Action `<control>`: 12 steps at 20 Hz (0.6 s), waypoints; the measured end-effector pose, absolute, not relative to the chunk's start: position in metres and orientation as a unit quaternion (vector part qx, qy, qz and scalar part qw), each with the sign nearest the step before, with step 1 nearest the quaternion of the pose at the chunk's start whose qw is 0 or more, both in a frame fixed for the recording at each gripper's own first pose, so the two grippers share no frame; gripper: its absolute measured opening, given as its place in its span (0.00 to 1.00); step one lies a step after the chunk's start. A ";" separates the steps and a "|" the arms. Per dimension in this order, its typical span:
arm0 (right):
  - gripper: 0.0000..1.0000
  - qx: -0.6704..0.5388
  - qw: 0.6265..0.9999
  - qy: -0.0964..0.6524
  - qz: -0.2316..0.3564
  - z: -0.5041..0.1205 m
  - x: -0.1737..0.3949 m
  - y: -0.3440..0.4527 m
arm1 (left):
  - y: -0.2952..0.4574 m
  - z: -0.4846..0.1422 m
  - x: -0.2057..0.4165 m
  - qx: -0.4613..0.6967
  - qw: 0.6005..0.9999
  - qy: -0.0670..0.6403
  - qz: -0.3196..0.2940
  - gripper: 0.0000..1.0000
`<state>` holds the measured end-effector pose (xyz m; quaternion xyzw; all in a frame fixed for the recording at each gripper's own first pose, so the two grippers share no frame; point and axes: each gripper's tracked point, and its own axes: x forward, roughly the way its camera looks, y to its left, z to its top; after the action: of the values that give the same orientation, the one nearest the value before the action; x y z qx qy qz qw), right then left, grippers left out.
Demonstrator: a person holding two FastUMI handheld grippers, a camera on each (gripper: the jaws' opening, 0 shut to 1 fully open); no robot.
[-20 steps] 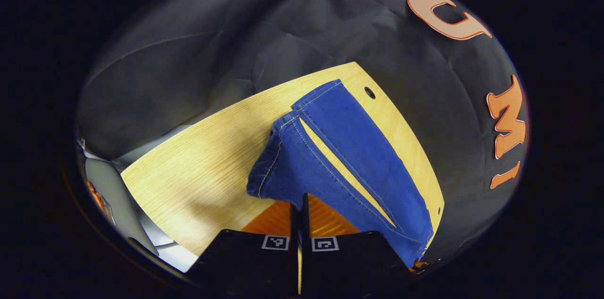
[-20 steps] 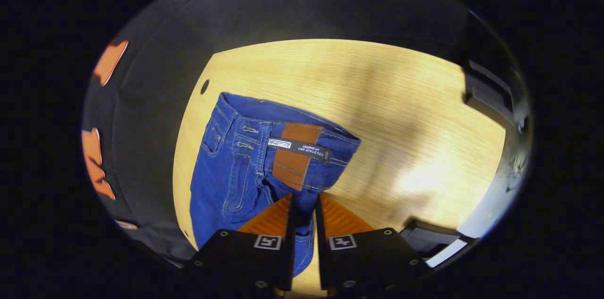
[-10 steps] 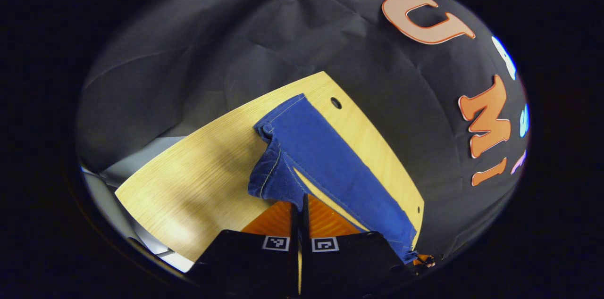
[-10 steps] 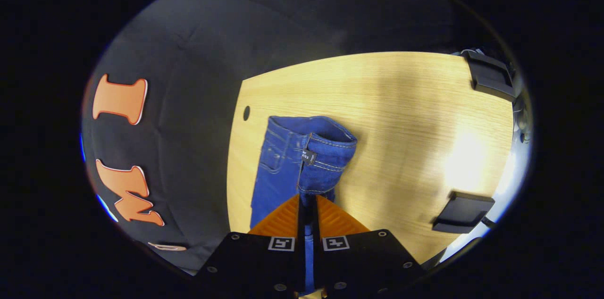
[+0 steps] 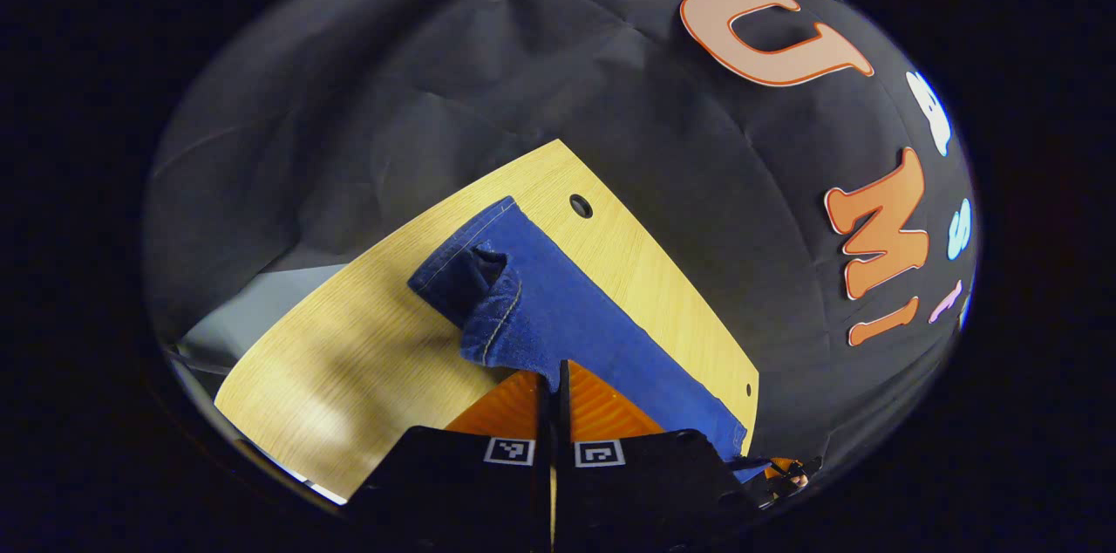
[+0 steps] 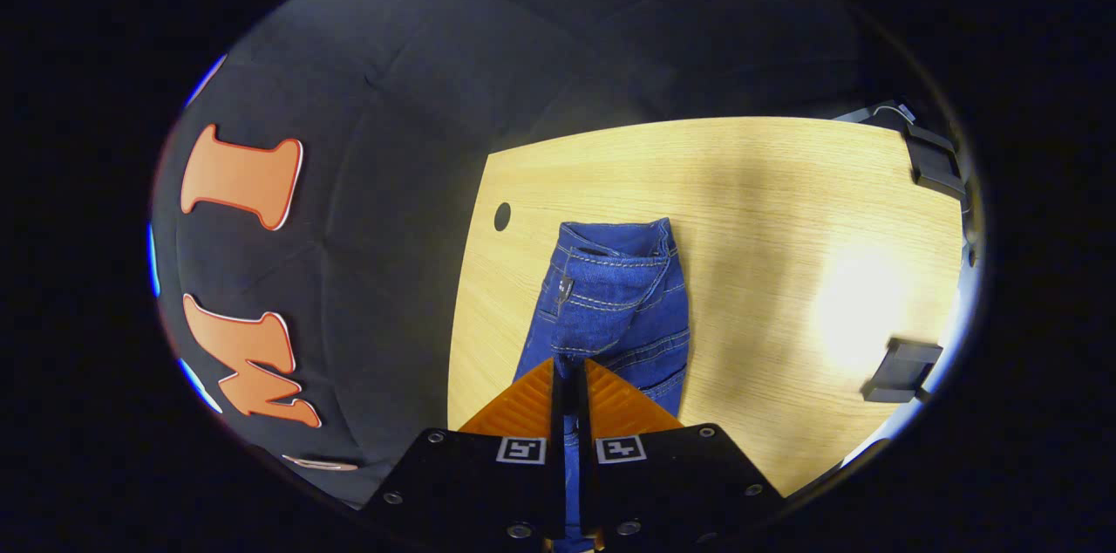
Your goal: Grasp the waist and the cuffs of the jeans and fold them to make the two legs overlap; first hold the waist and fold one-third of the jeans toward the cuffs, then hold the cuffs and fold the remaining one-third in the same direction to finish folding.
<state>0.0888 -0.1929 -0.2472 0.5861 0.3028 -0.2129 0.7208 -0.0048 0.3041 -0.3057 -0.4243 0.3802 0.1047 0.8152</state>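
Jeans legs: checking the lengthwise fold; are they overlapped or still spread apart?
Overlapped: the jeans show as one strip, no table between legs.

No legible text or labels.

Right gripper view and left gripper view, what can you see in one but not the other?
The right gripper view has the waist of the jeans, with its stitched band, and a dark block on the table. The left gripper view has the cuffs, one lying on the other. Both share the blue jeans, the wooden table with a small round hole, and a gripper pinching denim: right gripper, left gripper.
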 end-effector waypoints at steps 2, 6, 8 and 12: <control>0.07 0.593 0.717 0.298 -0.213 -0.241 0.093 -0.188 | 0.309 -0.307 0.004 -0.428 0.811 0.385 0.105 0.02; 0.07 0.590 0.720 0.294 -0.218 -0.236 0.100 -0.187 | 0.306 -0.310 0.022 -0.418 0.813 0.393 0.093 0.03; 0.07 0.589 0.721 0.299 -0.210 -0.235 0.110 -0.184 | 0.309 -0.312 0.030 -0.421 0.812 0.391 0.101 0.02; 0.07 0.595 0.717 0.308 -0.190 -0.239 0.136 -0.182 | 0.319 -0.312 0.044 -0.421 0.811 0.385 0.130 0.03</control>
<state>0.1357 -0.1821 -0.2388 0.5953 0.3082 -0.1901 0.7172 0.0440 0.3191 -0.3123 -0.4210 0.3847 0.1296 0.8111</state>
